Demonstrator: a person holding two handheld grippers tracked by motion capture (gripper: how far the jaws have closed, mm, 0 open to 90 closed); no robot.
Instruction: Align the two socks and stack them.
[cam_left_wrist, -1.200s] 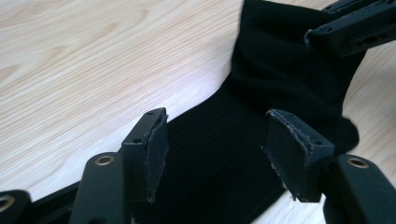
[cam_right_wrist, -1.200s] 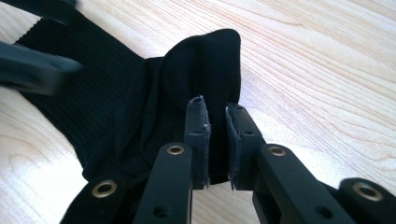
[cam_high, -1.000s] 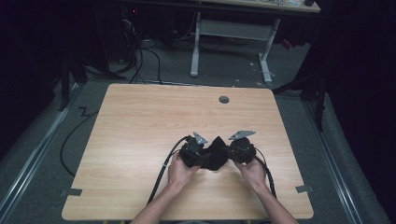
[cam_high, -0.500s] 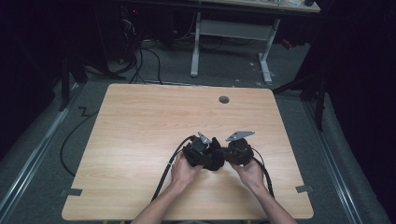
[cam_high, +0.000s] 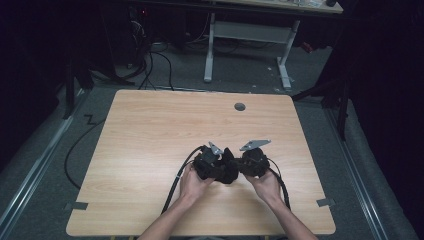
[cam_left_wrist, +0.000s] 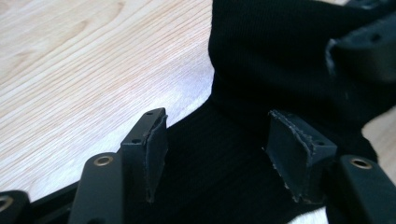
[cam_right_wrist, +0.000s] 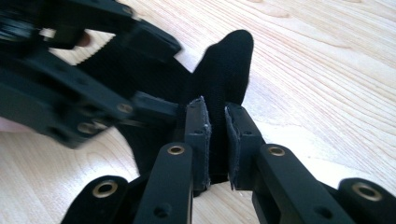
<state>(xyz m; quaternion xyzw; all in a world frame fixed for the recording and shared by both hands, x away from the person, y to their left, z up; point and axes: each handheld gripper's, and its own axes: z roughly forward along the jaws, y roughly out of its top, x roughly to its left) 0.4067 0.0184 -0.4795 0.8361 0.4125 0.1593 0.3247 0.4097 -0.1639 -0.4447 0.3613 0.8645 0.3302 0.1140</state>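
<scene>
Now, cloth (cam_high: 229, 170): black, on the tabletop (cam_high: 150, 135) near its front edge, between both tongs.
Right tongs (cam_right_wrist: 215, 122): pinched narrow on a cloth fold.
Left tongs (cam_left_wrist: 219, 149): wide, cloth lying between, pads apart.

Beyond my tongs I see a light wooden bench (cam_high: 150, 130) on grey carpet (cam_high: 40, 165); farther off, a white-legged desk (cam_high: 250, 35) and tangled cables (cam_high: 150, 60) in dim light.
</scene>
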